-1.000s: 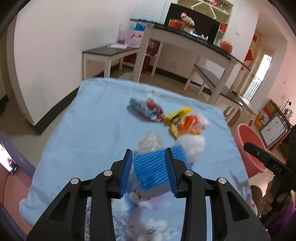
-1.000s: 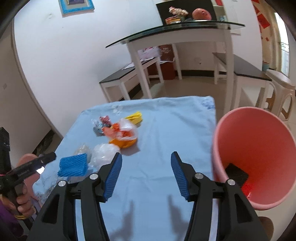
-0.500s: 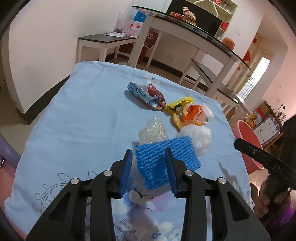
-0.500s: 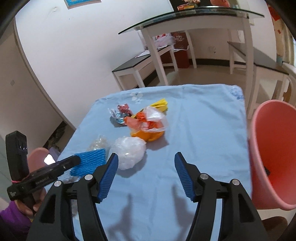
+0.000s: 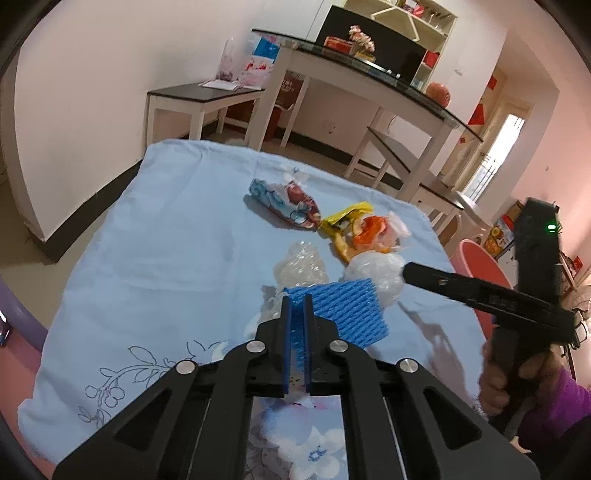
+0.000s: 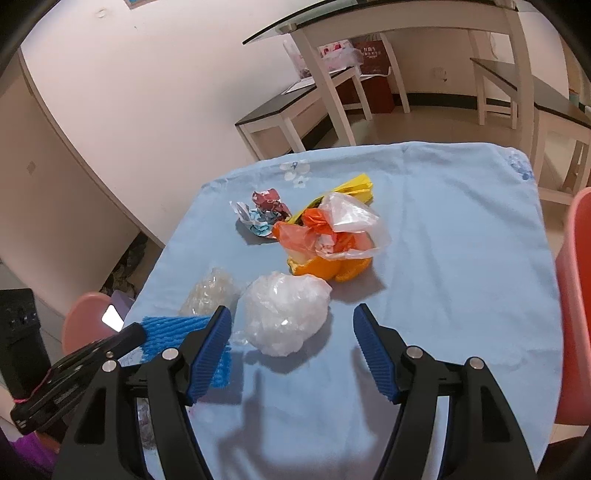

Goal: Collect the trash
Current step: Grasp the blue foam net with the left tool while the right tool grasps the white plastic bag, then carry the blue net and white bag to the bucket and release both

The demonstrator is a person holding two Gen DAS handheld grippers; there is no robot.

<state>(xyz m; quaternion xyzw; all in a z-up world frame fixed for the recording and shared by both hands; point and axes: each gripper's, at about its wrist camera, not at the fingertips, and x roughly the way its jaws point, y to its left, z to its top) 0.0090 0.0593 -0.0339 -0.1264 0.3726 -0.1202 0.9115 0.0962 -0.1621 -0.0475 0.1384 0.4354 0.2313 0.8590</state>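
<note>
Left tool (image 5: pixel 297 306) pinches blue foam net (image 5: pixel 343 310); right tool (image 6: pixel 291 325), spread, faces plastic wad (image 6: pixel 286 312).

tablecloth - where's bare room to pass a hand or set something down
Bare: the tablecloth between the orange bag pile and the pink bin, and the wall-side stretch left of the crumpled wrapper. Crowded: the middle, around the white plastic wad and blue foam net.

A lived-in home dining room, glass-topped white table (image 5: pixel 369 70) with dark-seated benches (image 5: pixel 199 92) at 12 o'clock, shelf unit (image 5: pixel 413 14) behind it, red paper decorations (image 5: pixel 480 114) by a bright doorway (image 5: pixel 495 147) at 2 o'clock, floral blue cloth (image 5: pixel 166 240) over the near table
</note>
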